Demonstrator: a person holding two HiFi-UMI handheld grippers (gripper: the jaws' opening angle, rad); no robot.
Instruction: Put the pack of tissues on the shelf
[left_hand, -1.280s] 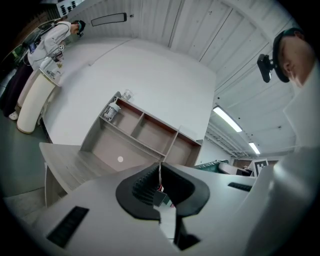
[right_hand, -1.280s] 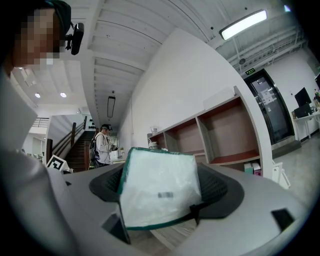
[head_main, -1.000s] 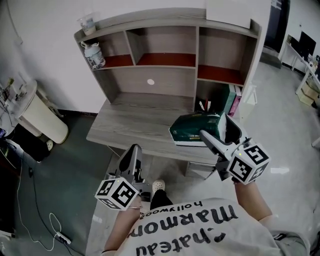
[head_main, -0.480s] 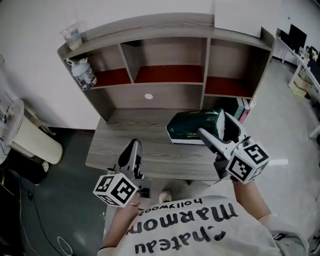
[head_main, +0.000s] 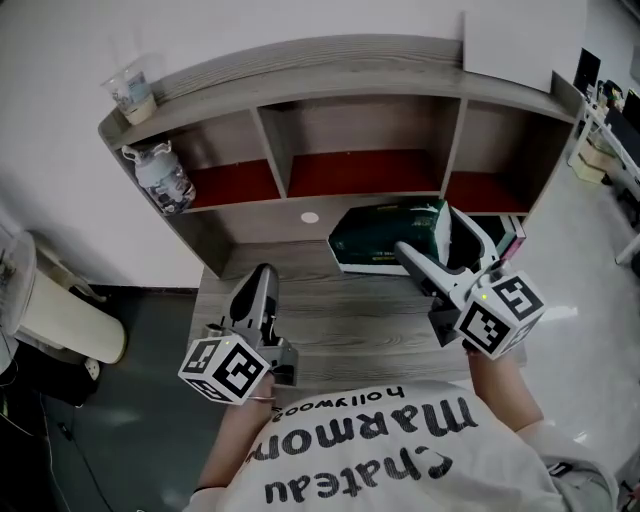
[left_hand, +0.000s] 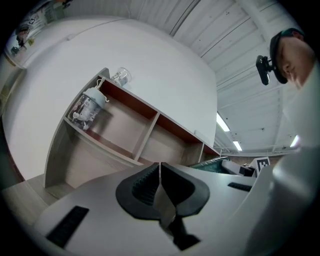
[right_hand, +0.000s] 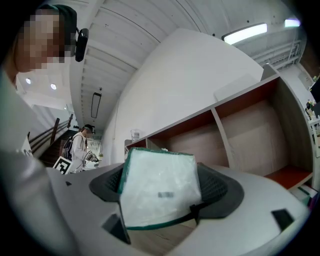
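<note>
**A:** Status on the tissues?

**B:** The pack of tissues is clamped between the right gripper jaws, 1 pad per side. Most of it sticks out ahead of the tips. It's in the air over the desk, not resting on it.

**A:** On the shelf yet?

**B:** No. The shelf is ahead of the jaws, and its 3 red-floored compartments sit above the tips (head view puts the pack in front of the low opening under the middle and right ones).

**A:** Other side?

**B:** The left gripper has its jaws pressed together with nothing between them. It sits low over the desk's near edge, well apart from the pack.

**A:** Progress?

**B:** My read is that the pick is done, the carry is mostly done and the placement isn't. What's left is to raise it, push it into a compartment, set it down and let go. A bottle sits in the left compartment. The middle and right ones look bare from here.
</note>
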